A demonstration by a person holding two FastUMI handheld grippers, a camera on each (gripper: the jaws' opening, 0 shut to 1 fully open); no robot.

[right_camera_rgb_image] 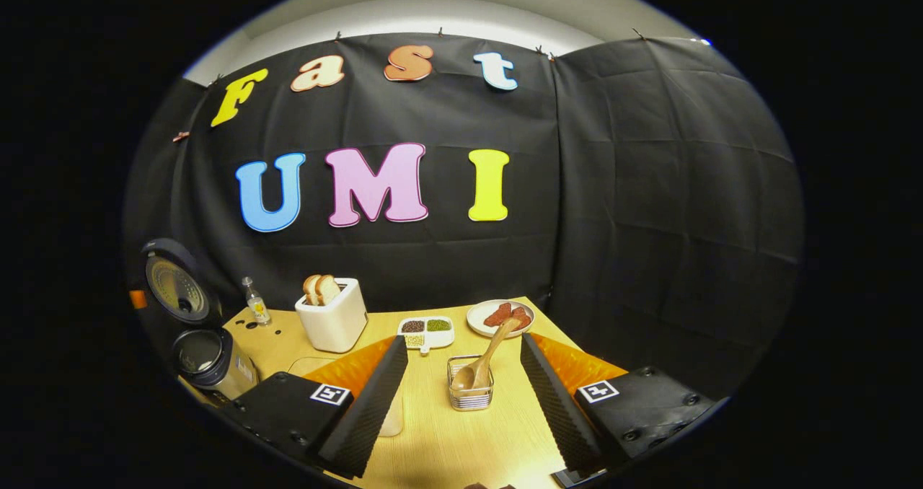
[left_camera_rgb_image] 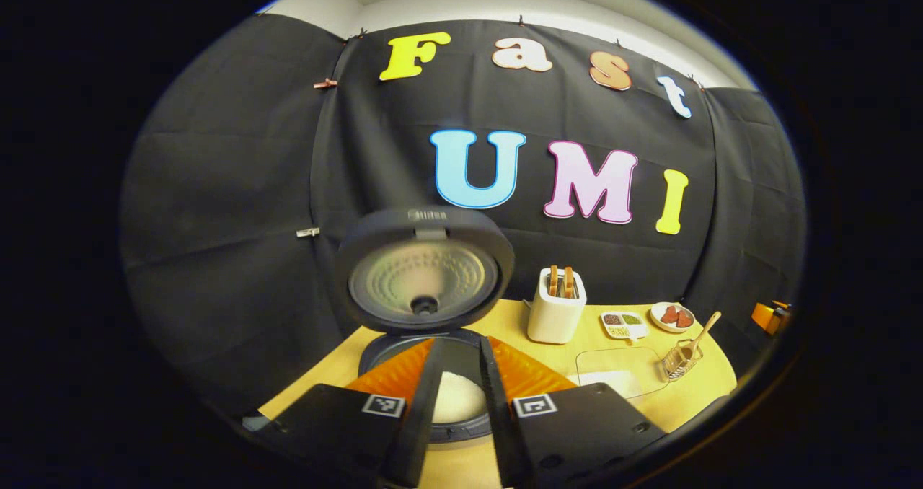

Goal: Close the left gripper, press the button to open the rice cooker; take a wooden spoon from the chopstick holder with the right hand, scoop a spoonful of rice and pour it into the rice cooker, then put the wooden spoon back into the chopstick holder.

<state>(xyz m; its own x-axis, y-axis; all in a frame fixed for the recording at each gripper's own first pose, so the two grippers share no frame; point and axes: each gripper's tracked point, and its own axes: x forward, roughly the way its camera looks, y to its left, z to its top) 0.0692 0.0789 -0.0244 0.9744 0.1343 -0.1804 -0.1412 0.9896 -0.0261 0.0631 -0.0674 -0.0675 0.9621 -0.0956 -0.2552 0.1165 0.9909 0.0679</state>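
The left claw (left_camera_rgb_image: 457, 402) hovers just above the open rice cooker (left_camera_rgb_image: 425, 373), its fingers a little apart and gripping nothing, and between them white rice (left_camera_rgb_image: 456, 397) shows in the pot while the raised lid (left_camera_rgb_image: 424, 271) stands behind. The right claw (right_camera_rgb_image: 461, 395) is held low over the counter (right_camera_rgb_image: 461, 438) with its fingers wide apart and empty, pointing at the chopstick holder (right_camera_rgb_image: 470, 391), where the wooden spoon (right_camera_rgb_image: 482, 365) leans bowl-down. In the left gripper view the cooker's front is hidden behind the fingers, and the clear container (left_camera_rgb_image: 621, 375) near the holder is hard to make out.
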